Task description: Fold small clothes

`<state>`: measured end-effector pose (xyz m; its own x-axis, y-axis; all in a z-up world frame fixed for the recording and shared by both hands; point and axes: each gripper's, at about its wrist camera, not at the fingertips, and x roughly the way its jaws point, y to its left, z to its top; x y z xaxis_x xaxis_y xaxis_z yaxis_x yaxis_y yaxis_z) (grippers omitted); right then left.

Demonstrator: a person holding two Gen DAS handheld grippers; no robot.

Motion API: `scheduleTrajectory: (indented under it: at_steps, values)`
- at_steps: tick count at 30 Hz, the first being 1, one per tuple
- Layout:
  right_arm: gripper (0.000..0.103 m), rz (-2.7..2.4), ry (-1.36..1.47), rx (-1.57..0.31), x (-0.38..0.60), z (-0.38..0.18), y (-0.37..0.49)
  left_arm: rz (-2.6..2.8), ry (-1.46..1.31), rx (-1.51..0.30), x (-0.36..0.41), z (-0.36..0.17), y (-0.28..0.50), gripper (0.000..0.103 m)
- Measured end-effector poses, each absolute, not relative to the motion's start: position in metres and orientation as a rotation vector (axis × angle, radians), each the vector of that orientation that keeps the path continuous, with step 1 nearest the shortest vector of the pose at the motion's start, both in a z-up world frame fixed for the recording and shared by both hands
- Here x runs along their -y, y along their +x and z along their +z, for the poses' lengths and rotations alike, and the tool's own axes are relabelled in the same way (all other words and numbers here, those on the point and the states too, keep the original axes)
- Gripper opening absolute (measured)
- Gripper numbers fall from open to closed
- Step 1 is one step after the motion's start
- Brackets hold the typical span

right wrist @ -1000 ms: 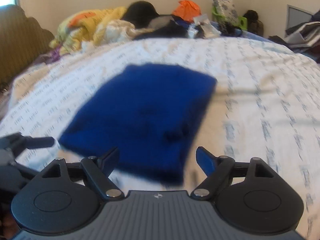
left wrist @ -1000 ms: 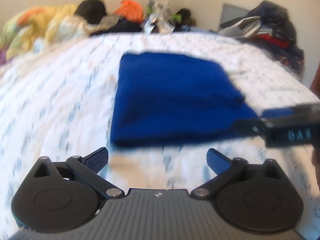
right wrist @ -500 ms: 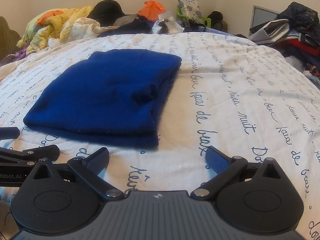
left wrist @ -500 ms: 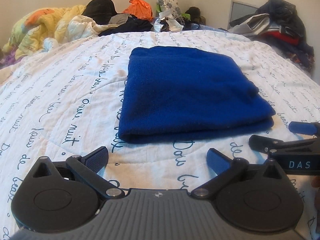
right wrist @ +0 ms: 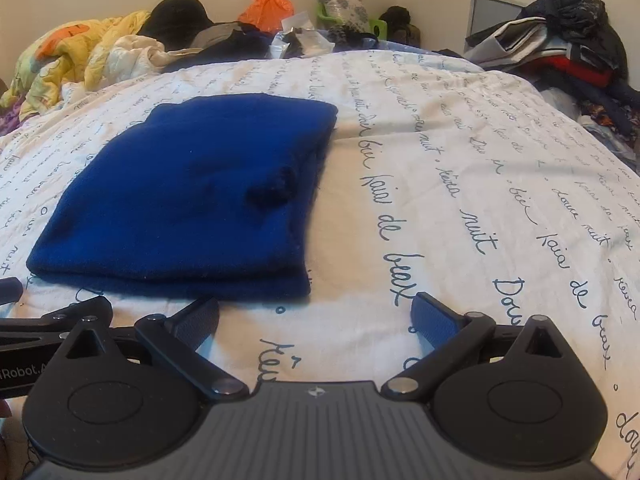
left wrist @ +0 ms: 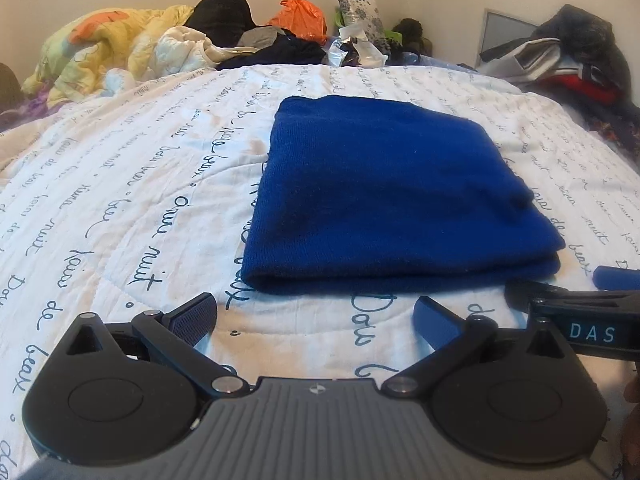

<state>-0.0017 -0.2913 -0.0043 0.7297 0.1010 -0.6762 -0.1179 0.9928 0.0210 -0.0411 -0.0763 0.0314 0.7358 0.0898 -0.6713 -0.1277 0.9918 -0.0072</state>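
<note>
Holding both tools just off the near edge of the folded royal-blue knit garment, and neither one has hold of anything. My left tool has its fingers spread wide, with only the white quilted bedspread with dark cursive writing showing between the blue pads. Same deal with my right tool: wide open, gripping nothing, hovering over the bedspread just short of the garment's front right corner.

The garment lies flat as a neat rectangle in the middle of the bed, with two layers showing along the near edge and a small dark pucker on its top near the right side.

Readable stuff: the side of the right tool, seen from the left camera, says "DAS", and the left tool's side in the right camera shows "Robot.A", cut off at the frame edge. The bedspread script reads "Faire de beaux", "nuit", "Doux" and "douce nuit".

At the far end of the bed there's a pile of clothes and bedding.
</note>
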Motion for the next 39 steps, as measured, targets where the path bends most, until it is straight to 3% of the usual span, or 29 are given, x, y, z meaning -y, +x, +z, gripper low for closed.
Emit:
scheduleTrajectory:
  at_steps: [39]
  values:
    - [0.103, 0.11, -0.018, -0.715, 0.2924, -0.0062, -0.0039, 0.119, -0.051, -0.733, 0.0769, 0.0317, -0.0423, 0.103]
